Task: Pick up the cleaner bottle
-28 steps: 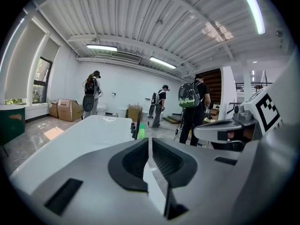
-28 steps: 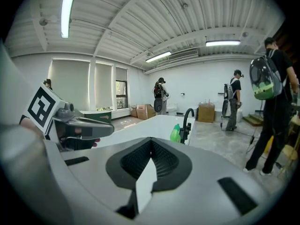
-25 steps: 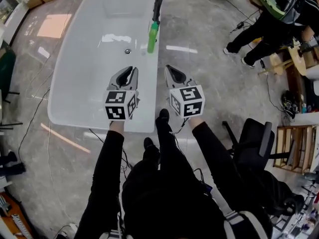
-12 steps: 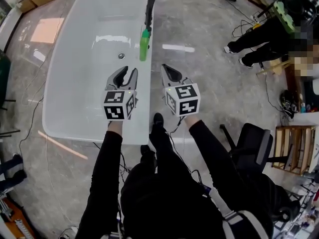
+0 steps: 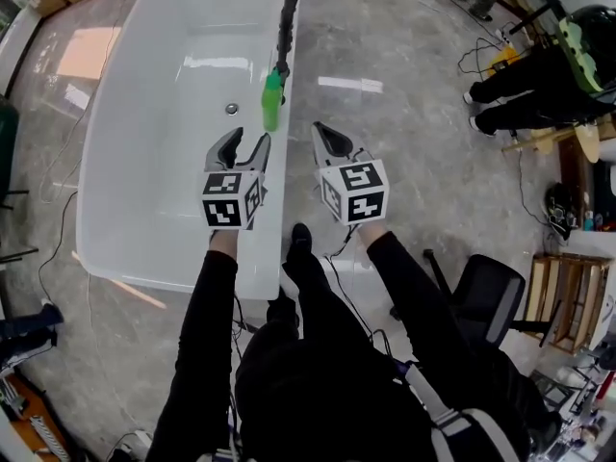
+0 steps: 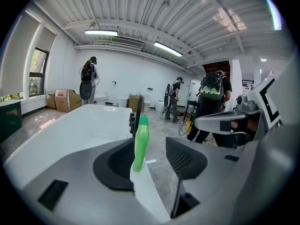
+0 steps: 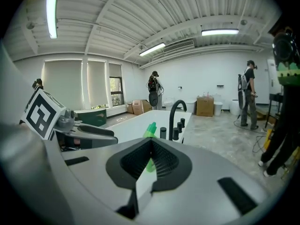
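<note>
Green cleaner bottle (image 5: 272,101) stands upright on the right-hand rim of a white bathtub (image 5: 144,162), on the near side of the black faucet (image 5: 287,12) fixed to the same rim. Left hand-held gripper (image 5: 247,141) is held over that rim and points towards the bottle. Its jaws have just been opening and stand wide apart, with nothing between the pads. Seen along these jaws, the bottle lines up with the gap but stands beyond the tips, untouched. Right hand-held gripper (image 5: 325,133) is held beside the tub, over the grey floor (image 5: 414,171), with its jaws closed together and empty. Black sleeves (image 5: 207,335) run from both grippers towards the lower edge of the head view.
</note>
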`<move>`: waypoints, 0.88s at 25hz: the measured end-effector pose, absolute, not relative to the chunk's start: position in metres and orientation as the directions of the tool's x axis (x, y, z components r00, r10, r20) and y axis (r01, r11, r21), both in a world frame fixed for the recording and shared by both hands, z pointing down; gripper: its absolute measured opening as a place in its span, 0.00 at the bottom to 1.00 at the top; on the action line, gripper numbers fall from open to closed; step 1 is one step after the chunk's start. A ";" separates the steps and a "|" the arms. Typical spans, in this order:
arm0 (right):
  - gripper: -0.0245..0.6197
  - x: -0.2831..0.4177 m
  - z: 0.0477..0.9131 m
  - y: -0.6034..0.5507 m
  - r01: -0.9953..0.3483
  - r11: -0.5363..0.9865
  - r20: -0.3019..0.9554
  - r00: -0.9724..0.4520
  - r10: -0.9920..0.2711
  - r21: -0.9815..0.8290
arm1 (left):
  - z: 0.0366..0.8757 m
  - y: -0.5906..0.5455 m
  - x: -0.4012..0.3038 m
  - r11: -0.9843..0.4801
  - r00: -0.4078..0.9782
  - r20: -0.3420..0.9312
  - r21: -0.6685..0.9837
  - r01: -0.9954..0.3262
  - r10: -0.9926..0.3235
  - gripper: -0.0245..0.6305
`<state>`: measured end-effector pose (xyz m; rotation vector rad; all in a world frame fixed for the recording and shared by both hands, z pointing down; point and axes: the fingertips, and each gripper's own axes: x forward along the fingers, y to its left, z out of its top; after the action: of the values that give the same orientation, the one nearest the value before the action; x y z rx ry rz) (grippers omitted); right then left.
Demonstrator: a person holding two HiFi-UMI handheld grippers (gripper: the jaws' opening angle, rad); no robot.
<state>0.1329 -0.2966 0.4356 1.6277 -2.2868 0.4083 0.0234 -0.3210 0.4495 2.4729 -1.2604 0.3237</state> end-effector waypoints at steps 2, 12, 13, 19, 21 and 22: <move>0.04 0.136 0.441 -0.304 -0.945 0.322 0.411 -0.316 -0.855 -0.057 | 0.456 -0.330 0.029 -0.545 0.577 0.365 0.199 -0.815 -0.730 0.37; 0.04 0.142 0.465 -0.329 -0.934 0.351 0.441 -0.340 -0.831 -0.057 | 0.494 -0.364 0.055 -0.543 0.566 0.426 0.188 -0.818 -0.706 0.42; 0.04 0.142 0.467 -0.331 -0.934 0.353 0.443 -0.341 -0.829 -0.058 | 0.499 -0.367 0.057 -0.542 0.563 0.433 0.186 -0.820 -0.703 0.42; 0.04 0.145 0.485 -0.342 -0.937 0.343 0.450 -0.335 -0.828 -0.066 | 0.526 -0.379 0.062 -0.533 0.545 0.458 0.170 -0.829 -0.702 0.42; 0.04 0.145 0.494 -0.344 -0.936 0.345 0.456 -0.339 -0.823 -0.074 | 0.537 -0.381 0.063 -0.523 0.530 0.468 0.160 -0.837 -0.707 0.43; 0.04 0.145 0.497 -0.345 -0.935 0.346 0.458 -0.342 -0.821 -0.077 | 0.542 -0.381 0.064 -0.519 0.525 0.472 0.156 -0.841 -0.709 0.43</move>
<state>0.1453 -0.3446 0.4975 1.5527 -2.2758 0.4695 0.0636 -0.3812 0.5416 2.4033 -1.2789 0.5005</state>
